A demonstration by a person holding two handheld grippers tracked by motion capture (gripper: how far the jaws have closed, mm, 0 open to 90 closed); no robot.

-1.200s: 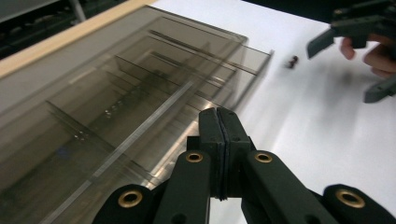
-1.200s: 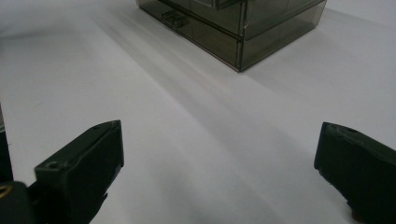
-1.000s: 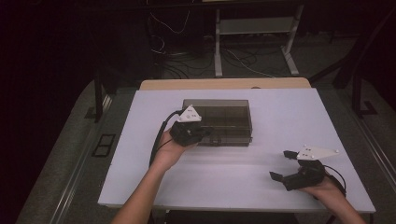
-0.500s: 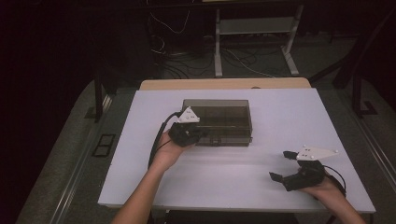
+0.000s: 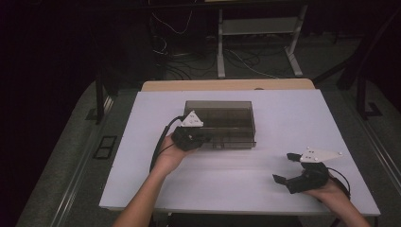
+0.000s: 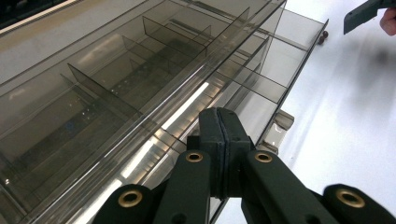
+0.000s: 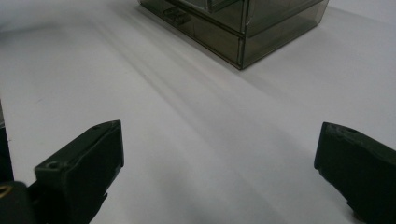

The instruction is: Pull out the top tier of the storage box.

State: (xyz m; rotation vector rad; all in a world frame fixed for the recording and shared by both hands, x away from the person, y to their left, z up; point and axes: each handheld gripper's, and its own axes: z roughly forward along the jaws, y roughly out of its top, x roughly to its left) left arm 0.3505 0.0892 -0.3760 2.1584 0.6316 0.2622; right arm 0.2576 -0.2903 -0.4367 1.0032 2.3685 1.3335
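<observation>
Going left to right in the high view: the left gripper sits left of centre, pushed right up against the near long edge of the smoky clear organizer box. From its own camera the two black jaws are pressed flat together with nothing visible between the pads, so it's clenched, not grasping. My guess is the closed tip is being used as a poker against the front edge, near the little latch tab, to nudge the lid or a drawer rather than pinch anything. I can't tell if it actually touches the plastic.

The box itself sits in the upper middle of the white table, long side facing the person, and its dividers look empty. That placement makes sense: front within easy reach of both hands.

Further right, toward the lower right of the frame, the right gripper rests well apart from the box with its jaws spread wide and only bare tabletop between them, so released and just parked, probably waiting its turn. Its view has the box corner at the top.

No brand, label or writing I can read anywhere.
</observation>
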